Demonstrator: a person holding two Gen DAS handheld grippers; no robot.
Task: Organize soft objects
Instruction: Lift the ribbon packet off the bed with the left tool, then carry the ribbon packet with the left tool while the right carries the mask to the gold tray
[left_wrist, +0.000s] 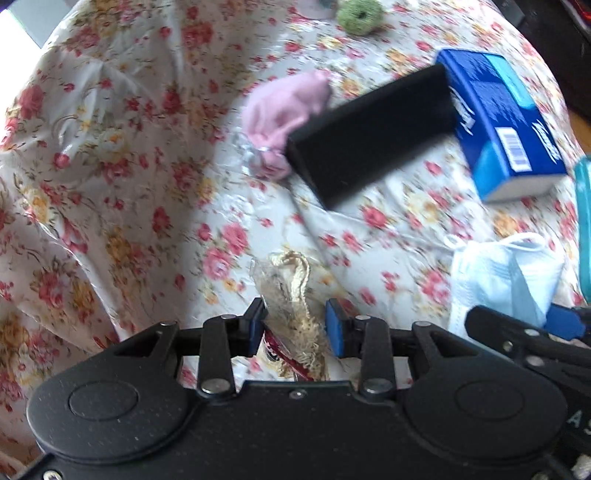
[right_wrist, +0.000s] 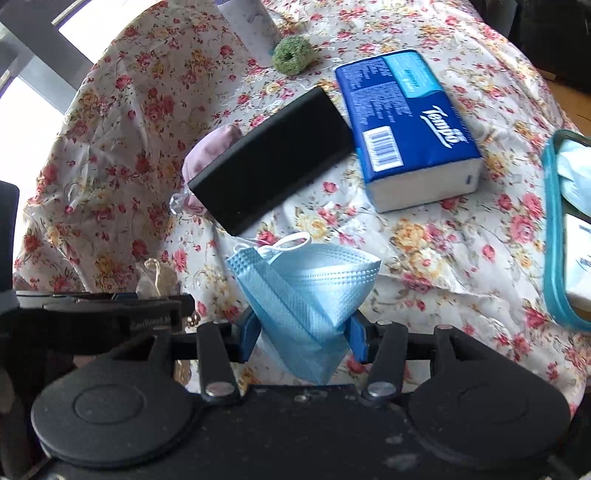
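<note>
My left gripper (left_wrist: 295, 326) has its blue pads around a beige fuzzy item in clear wrap (left_wrist: 295, 295); the jaws stand apart and do not visibly squeeze it. My right gripper (right_wrist: 303, 338) is shut on a folded blue face mask (right_wrist: 306, 288) held over the floral tablecloth (right_wrist: 443, 240). The mask also shows in the left wrist view (left_wrist: 506, 273). A pink cloth pouch (left_wrist: 288, 110) lies partly under a black power bank (left_wrist: 369, 136). A green knitted scrunchie (right_wrist: 293, 53) lies at the far side.
A blue Tempo tissue pack (right_wrist: 410, 125) lies beside the power bank (right_wrist: 273, 158). A teal-rimmed container (right_wrist: 554, 229) holding white items sits at the right edge. A white cylinder (right_wrist: 251, 26) stands behind the scrunchie. The tablecloth drapes off the left.
</note>
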